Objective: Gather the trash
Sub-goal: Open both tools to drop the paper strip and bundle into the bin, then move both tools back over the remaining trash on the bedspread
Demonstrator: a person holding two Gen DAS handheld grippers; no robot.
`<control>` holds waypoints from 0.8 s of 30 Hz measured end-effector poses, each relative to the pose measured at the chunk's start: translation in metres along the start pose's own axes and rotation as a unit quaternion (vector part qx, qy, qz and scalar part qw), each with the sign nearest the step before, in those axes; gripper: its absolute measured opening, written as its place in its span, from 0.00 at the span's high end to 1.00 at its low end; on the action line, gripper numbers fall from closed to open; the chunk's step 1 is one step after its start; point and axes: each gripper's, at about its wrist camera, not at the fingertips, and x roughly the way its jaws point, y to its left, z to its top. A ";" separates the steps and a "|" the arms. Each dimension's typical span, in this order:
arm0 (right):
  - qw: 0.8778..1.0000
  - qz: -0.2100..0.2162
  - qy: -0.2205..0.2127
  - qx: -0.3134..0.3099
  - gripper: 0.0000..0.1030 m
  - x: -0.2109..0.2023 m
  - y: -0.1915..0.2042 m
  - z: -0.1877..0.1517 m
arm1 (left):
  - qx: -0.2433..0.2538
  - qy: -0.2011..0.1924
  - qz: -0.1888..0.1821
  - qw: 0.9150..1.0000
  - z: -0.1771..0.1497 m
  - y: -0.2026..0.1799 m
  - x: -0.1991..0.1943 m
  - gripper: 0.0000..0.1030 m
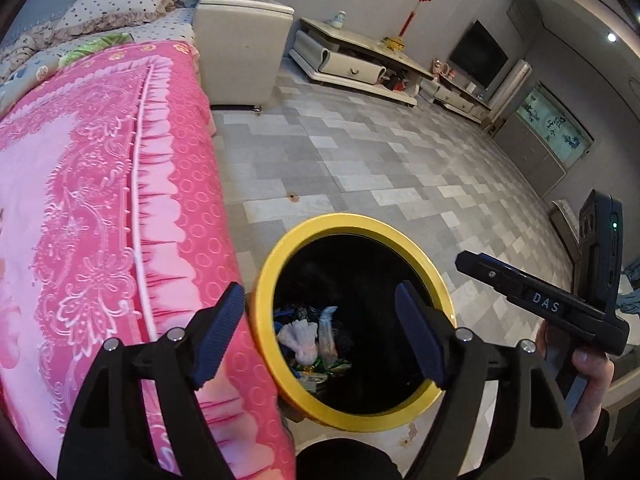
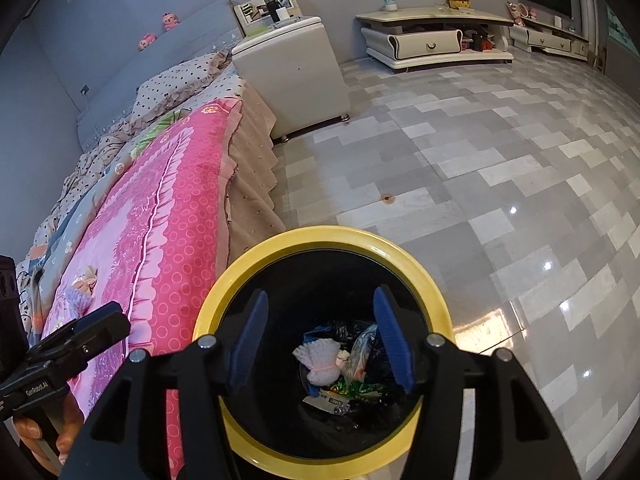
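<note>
A round trash bin with a yellow rim (image 1: 276, 264) (image 2: 224, 280) stands on the tiled floor beside the bed. Inside lie a white foam net (image 1: 298, 338) (image 2: 320, 362), a clear plastic wrapper (image 1: 326, 330) (image 2: 360, 354) and other mixed wrappers. My left gripper (image 1: 320, 336) is open and empty above the bin's left side. My right gripper (image 2: 318, 346) is open and empty directly above the bin's mouth. The right gripper's body (image 1: 540, 304) shows at the right of the left wrist view; the left gripper's body (image 2: 68, 344) shows at the lower left of the right wrist view.
A bed with a pink patterned blanket (image 1: 100, 200) (image 2: 160, 216) runs along the left, touching the bin. A white cabinet (image 1: 244, 52) (image 2: 296, 76) stands at the bed's far end. A low TV stand (image 1: 360, 64) (image 2: 436, 36) lines the far wall. Grey tiled floor (image 1: 380, 168) (image 2: 480, 184) spreads right.
</note>
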 end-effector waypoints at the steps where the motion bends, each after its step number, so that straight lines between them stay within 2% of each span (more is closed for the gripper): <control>1: 1.000 -0.001 0.000 0.000 0.46 -0.001 0.001 -0.001 | 0.000 -0.001 0.002 1.000 0.000 0.004 -0.003 0.27; 8: 1.000 0.017 0.000 -0.010 0.36 -0.007 0.018 -0.004 | -0.018 -0.019 0.032 0.999 0.002 0.043 -0.029 0.26; 15: 0.999 0.024 0.003 -0.049 0.31 -0.009 0.060 -0.004 | -0.049 -0.039 0.070 0.996 0.000 0.100 -0.064 0.26; 21: 0.995 0.066 0.012 -0.077 0.30 -0.007 0.106 -0.005 | -0.079 -0.055 0.109 0.989 -0.005 0.159 -0.097 0.26; 24: 0.992 0.092 0.018 -0.085 0.21 -0.004 0.131 -0.005 | -0.092 -0.065 0.127 0.985 -0.008 0.186 -0.115 0.26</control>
